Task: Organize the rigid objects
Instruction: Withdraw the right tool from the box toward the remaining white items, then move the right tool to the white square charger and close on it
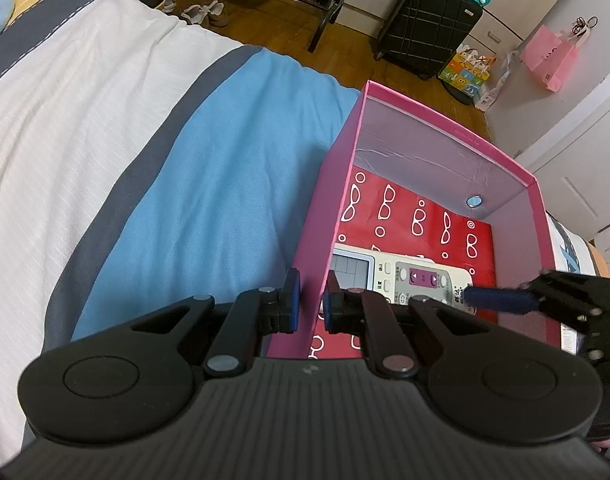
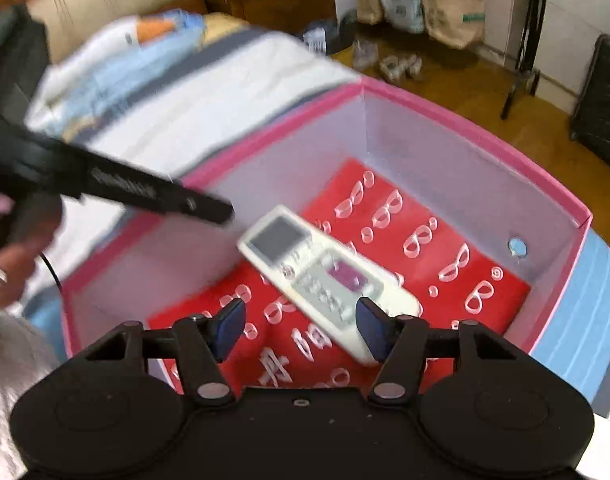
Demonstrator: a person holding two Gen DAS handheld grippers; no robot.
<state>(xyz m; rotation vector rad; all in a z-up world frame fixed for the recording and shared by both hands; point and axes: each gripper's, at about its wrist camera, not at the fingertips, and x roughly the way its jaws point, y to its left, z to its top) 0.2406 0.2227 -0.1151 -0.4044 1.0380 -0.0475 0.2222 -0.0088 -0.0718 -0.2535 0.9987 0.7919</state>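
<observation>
1. Pink box [image 1: 385, 96] sits on the bed [image 1: 105, 120]; the left gripper [image 1: 311, 300] is clamped on its near wall.
2. Inside the box, the remote [image 2: 325, 276] lies flat on the red bag [image 2: 425, 240].
3. Right gripper [image 2: 299, 326], jaws apart and holding nothing: withdraw clear of the remote, keeping the box steady.

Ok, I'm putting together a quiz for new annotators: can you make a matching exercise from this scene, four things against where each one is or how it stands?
Things:
1. remote control
2. left gripper
3. right gripper
4. black suitcase

Places or states:
A. jaws shut on a wall of the pink box
B. standing on the wooden floor
C. lying on the red paper inside the box
D. jaws open above the box

Pairs: 1-C, 2-A, 3-D, 4-B.
</observation>
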